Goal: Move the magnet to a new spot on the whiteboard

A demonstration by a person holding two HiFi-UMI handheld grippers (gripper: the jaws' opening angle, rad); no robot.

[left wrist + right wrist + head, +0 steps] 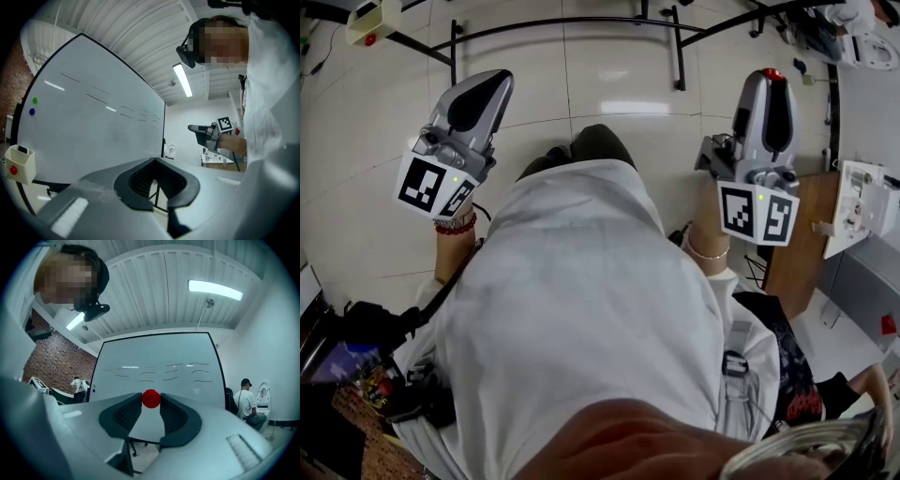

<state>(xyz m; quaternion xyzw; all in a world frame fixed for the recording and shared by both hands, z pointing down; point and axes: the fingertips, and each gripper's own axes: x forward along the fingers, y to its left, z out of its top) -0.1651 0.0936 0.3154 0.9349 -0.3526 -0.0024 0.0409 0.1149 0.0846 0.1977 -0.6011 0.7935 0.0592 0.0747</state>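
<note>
A round red magnet [151, 399] sits between the tips of my right gripper [151, 401], whose jaws are shut on it. The head view shows the same magnet [772, 73] as a red spot at that gripper's [771, 86] front end. Ahead of it stands the whiteboard [159, 363], some way off, with a few dark pen strokes on it. My left gripper [153, 161] holds nothing, and its jaw tips meet. It points past the whiteboard's [93, 122] right part. A green magnet [34, 100] and a blue magnet [32, 112] stick near the board's left edge.
A white box [19, 161] with a red dot hangs at the board's lower left. The board's black stand legs [581, 23] cross the tiled floor ahead. A wooden table [802, 244] with white parts is on the right. A person sits at the far right [247, 401].
</note>
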